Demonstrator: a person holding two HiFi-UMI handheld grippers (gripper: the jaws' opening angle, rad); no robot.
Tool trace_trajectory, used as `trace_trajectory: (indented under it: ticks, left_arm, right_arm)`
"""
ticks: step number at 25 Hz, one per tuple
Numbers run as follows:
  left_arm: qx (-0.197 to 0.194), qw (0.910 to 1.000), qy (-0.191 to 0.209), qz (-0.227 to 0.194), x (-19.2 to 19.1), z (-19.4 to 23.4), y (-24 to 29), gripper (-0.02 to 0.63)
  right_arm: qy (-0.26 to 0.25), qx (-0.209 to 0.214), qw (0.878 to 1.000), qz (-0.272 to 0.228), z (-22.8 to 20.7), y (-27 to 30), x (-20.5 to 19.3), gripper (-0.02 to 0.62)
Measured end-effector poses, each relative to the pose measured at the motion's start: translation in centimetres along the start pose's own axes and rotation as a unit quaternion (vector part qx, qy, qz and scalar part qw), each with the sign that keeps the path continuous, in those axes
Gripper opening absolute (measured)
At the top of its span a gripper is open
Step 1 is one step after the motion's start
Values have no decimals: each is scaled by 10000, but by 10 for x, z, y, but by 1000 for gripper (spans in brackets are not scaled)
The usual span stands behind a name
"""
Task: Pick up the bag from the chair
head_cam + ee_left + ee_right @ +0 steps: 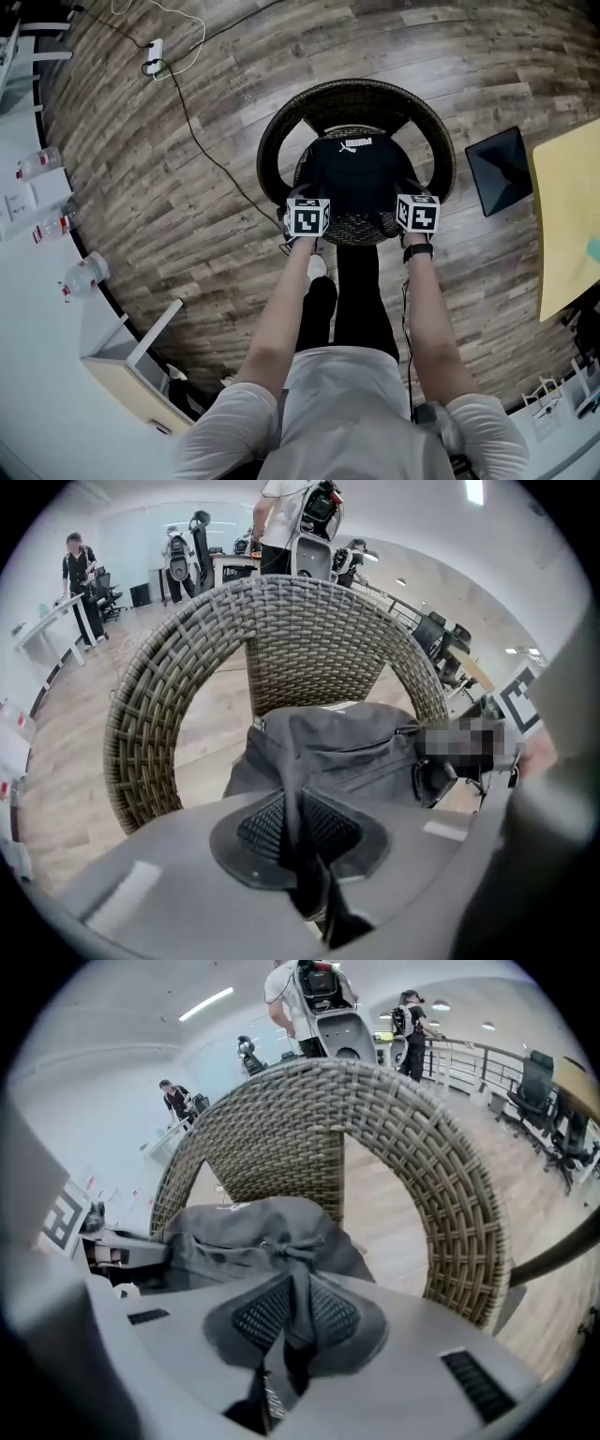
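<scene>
Both the left gripper and right gripper pinch folds of the black bag on the wicker chair.

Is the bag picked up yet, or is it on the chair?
Grabbing looks done: the left gripper and the right gripper are each shut on a fold of the black bag. Lifting is what's left, because the bag looks to be resting on the wicker chair.
</scene>
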State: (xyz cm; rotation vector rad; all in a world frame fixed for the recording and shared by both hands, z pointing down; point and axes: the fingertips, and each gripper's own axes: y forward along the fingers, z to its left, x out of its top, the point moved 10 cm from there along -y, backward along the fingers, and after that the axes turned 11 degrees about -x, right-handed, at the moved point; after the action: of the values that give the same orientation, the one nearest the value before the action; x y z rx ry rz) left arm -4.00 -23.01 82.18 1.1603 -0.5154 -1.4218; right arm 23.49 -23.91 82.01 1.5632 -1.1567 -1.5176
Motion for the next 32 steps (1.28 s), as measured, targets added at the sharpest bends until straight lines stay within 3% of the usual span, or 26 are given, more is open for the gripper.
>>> trace_trajectory:
  ticks: [10, 16, 23, 32]
  left_arm:
    - [-21, 9986, -54, -520, -7, -38, -78, 40]
    - [11, 9958, 132, -900, -6, -54, -130, 40]
    - [63, 9901, 301, -1369, -3, -72, -198, 40]
    - [-38, 9763, 389, -2127, -1, -90, -273, 38]
  right_arm:
    - [319, -74, 9976, -608, 16, -92, -1, 55]
    - [303, -150, 9942, -1017, 36, -149, 8, 55]
    - [359, -186, 9871, -1548, 63, -216, 19, 54]
    - [410, -288, 9701, -2374, 95, -295, 28, 51]
